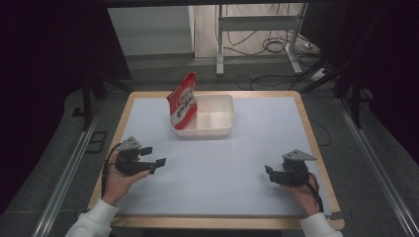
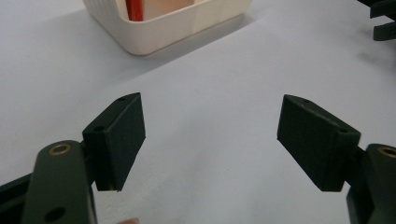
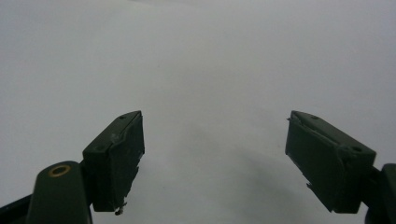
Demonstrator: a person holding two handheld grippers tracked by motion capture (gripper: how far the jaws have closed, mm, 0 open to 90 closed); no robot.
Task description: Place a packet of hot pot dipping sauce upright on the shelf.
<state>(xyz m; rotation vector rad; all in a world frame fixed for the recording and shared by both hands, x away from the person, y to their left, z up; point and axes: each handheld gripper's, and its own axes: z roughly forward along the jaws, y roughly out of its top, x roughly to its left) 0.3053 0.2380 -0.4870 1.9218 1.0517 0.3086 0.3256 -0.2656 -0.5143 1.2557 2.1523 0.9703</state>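
Note:
A red and white snack bag [image 1: 183, 101] stands tilted in the left compartment of a cream divided bin [image 1: 217, 129] at the table's middle back. In the left gripper view the bin [image 2: 187, 28] lies ahead at upper left, with a strip of the red bag [image 2: 135, 9] inside it. My left gripper [image 1: 154, 157] rests low over the front left of the table, open and empty, jaws pointing right toward the centre [image 2: 210, 116]. My right gripper [image 1: 271, 175] sits at the front right, open and empty, jaws facing left over bare white surface [image 3: 215, 121].
The white table top [image 1: 222, 168] has a wooden rim [image 1: 316, 148]. The bin's right compartments hold nothing visible. The other gripper [image 2: 384, 23] shows at the top right of the left gripper view. Beyond the table are a metal frame [image 1: 257, 24] and floor cables [image 1: 276, 47].

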